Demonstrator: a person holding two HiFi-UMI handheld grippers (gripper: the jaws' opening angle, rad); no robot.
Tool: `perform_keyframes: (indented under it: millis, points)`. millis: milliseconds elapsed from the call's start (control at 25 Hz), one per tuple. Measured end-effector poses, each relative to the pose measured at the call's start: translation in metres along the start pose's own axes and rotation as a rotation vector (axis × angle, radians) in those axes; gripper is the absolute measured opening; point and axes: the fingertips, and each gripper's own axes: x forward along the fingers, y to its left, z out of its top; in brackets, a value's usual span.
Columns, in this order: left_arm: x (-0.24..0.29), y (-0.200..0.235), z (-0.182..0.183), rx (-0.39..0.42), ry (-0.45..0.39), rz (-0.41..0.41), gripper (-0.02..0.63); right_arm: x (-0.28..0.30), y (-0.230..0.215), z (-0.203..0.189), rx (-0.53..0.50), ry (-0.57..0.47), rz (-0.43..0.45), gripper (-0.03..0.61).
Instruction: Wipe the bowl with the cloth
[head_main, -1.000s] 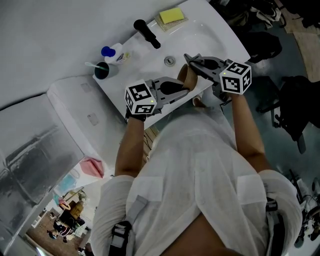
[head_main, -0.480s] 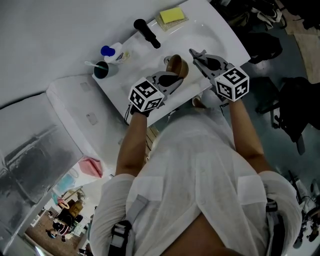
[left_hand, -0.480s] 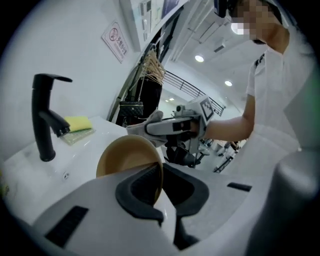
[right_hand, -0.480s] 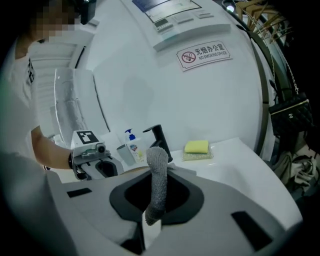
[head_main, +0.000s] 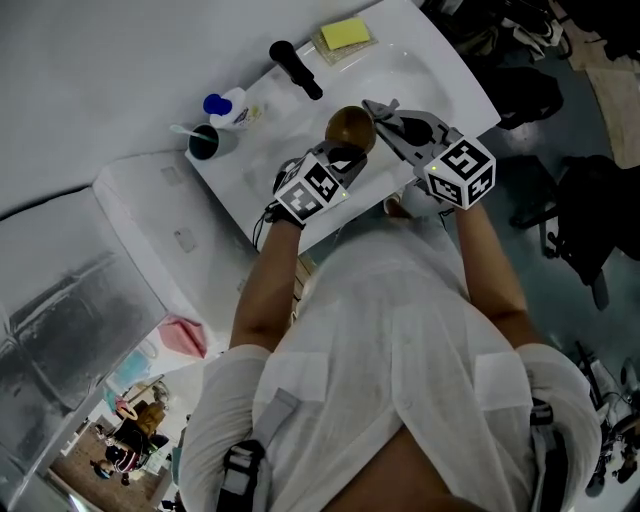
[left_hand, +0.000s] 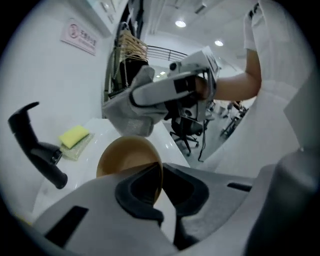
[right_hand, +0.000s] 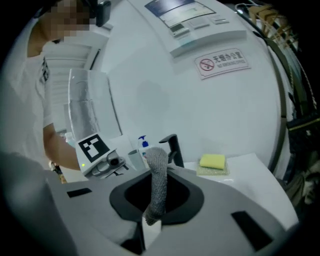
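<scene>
You are holding a brown bowl (head_main: 350, 127) over the white sink (head_main: 452, 62), near the top centre of the head view. Your left gripper (left_hand: 159, 186) is pinching the bowl's rim, its jaws pressed almost together on the thin wall. In the left gripper view the bowl is tilting, and its near edge is disappearing behind the dark jaw pads. Your right gripper (right_hand: 150, 220) is clamping a grey cloth (right_hand: 159, 175), which is rising from the closed jaws as a narrow strip and drooping at its top. In the head view the cloth is hard to make out beside the right gripper, just right of the bowl. In the left gripper view the cloth is hanging just above the bowl and covering the right gripper's tips; whether cloth and bowl are touching cannot be told. A black faucet (head_main: 293, 66), a yellow sponge (head_main: 344, 32), a cup (head_main: 205, 141) and a blue-capped bottle (head_main: 224, 103) are sitting along the sink's far edge, upper left. Your torso is filling the lower frame, cutting off the sink's near rim.
</scene>
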Motion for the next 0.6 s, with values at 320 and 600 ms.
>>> perform_keyframes:
  millis: [320, 600]
  points:
    - [-0.018, -0.016, -0.017, 0.306, 0.249, -0.098, 0.018, 0.015, 0.063, -0.058, -0.569, 0.457, 0.357, 0.041]
    - [-0.036, -0.018, -0.028, 0.334, 0.322, -0.160, 0.018, 0.023, 0.084, -0.079, -0.656, 0.608, 0.491, 0.145]
